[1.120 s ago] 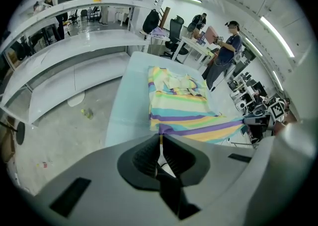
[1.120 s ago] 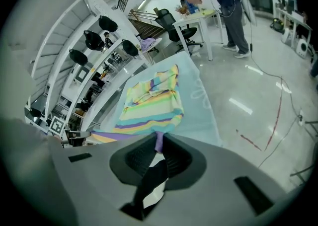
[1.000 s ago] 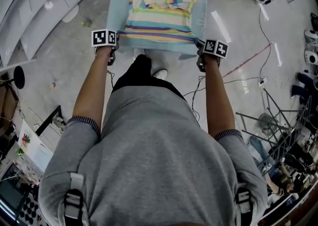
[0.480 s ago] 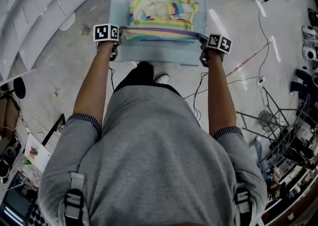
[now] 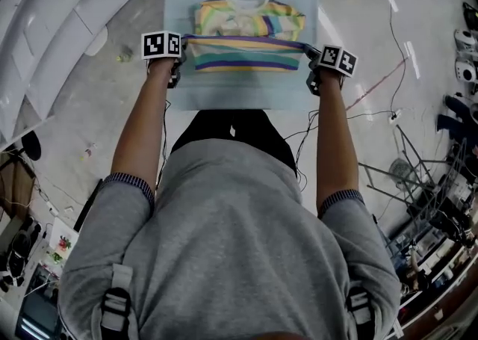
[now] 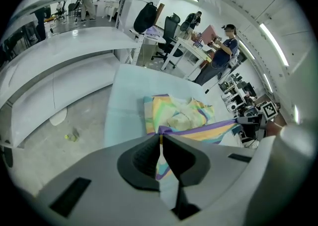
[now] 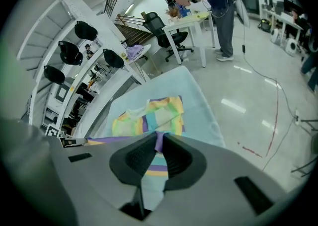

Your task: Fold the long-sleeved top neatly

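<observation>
Long-sleeved top (image 5: 243, 32) lies on the pale blue table (image 5: 246, 96), its hem raised and drawn taut across the chest, likely so the lower half folds over evenly. Left tongs (image 6: 161, 138) and right tongs (image 7: 159, 139) each pinch a hem corner tight; the cloth is banded yellow, green, turquoise and purple, sleeves apparently tucked in.
</observation>
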Motion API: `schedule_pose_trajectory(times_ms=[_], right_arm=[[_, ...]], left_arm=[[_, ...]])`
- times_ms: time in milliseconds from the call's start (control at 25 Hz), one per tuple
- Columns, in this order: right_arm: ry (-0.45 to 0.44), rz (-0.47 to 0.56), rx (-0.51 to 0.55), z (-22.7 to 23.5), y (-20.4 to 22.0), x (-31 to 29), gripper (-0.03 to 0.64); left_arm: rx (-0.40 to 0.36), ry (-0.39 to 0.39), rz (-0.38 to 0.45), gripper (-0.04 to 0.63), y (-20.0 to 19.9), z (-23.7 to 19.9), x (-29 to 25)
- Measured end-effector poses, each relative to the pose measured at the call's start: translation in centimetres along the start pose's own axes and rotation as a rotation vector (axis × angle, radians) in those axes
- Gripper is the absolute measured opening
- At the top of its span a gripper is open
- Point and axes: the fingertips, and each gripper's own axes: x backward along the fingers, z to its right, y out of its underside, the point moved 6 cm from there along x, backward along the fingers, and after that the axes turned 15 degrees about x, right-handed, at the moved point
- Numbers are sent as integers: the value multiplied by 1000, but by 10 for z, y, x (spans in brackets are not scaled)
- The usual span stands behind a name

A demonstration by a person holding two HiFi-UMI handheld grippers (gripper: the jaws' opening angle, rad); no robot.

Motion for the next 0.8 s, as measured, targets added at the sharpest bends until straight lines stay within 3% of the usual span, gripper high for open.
schedule_pose_trajectory(times_ms=[520,800], right_arm=[[-56,-35,-3,34,-71,-67,52],[-107,-33,-106,54,-84,-103,54]], left_arm=[[56,-22,44,32,-66,12,-45],[96,-39,43,34,-94,8,-77]])
